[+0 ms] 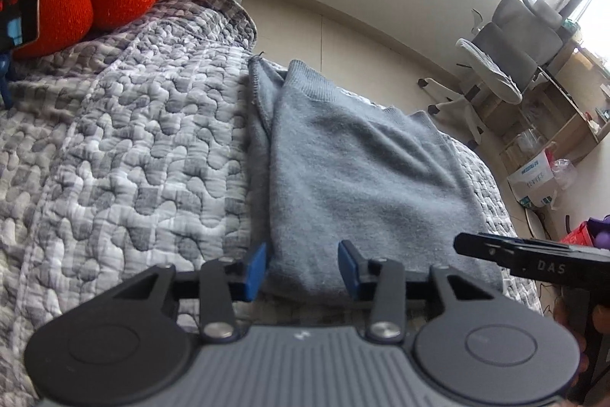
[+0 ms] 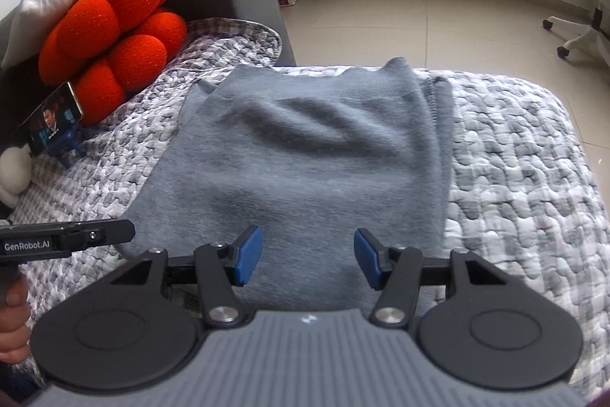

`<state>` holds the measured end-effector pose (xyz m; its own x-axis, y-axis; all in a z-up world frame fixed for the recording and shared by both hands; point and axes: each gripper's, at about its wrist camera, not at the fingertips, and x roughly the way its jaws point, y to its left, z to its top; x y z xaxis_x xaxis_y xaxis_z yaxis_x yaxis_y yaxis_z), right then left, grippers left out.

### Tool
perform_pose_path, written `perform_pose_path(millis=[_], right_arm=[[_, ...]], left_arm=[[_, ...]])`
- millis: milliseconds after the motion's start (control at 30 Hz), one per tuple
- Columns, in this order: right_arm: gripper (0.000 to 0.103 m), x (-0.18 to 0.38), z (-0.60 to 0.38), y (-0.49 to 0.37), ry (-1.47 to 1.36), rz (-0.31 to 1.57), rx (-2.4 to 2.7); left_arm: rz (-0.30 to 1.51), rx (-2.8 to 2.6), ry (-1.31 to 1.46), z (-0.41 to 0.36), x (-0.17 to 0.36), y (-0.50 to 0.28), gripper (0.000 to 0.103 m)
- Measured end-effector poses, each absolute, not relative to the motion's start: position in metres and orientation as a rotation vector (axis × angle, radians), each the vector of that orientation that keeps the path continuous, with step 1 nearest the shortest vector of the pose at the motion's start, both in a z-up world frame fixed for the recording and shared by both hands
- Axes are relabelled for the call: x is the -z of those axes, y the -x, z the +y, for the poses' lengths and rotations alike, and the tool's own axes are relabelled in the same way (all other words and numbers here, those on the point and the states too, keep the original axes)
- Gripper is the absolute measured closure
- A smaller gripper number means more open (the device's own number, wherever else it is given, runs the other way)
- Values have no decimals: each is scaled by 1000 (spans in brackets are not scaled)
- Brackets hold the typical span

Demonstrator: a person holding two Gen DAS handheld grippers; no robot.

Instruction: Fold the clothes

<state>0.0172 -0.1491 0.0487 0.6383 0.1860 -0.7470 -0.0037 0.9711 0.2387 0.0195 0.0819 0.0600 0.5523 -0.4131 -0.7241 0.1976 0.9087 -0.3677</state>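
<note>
Sweater: a grey sweater (image 2: 305,155), already folded into a narrow panel, lies flat on the quilted bedspread (image 2: 514,159) near the bed's edge, with its near hem by both claws.
Left claw: the left gripper (image 1: 303,267) has its 2 blue pads apart, straddling the near left corner of the sweater — the pads do not visibly press the cloth, so nothing is held.
Right claw: the right gripper (image 2: 308,256) stands open above the near hem, with fabric showing in the gap, and grips nothing.
Risk 1: a pinch that takes only the top layer would likely pull the stacked fold apart when lifted.
Risk 2: a pad that bites too deep could catch the bedspread along with the hem.
Risk 3: uneven lifting by the 2 claws would probably skew the next fold, and the far edge could slip toward the floor.
Left view only: the doubled seam edge on the sweater's left side, and a desk (image 1: 564,109) beyond the bed.
Right view only: a phone (image 2: 51,123) propped on a stand by the red cushion (image 2: 114,37), plus the sweater's full outline.
</note>
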Motion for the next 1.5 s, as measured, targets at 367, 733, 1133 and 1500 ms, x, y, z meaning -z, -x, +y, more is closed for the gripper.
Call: perform_pose_path(millis=[367, 733, 1133, 1500], right_arm=[[45, -44, -120, -32, -215, 873, -177], [45, -34, -110, -43, -207, 891, -190], [45, -28, -109, -47, -192, 894, -199], [64, -36, -87, -51, -214, 788, -338]], left_arm=[[932, 440, 282, 87, -56, -25, 55], [991, 421, 209, 78, -41, -25, 67], [1016, 390, 151, 77, -40, -22, 69], [1017, 396, 140, 77, -39, -25, 69]])
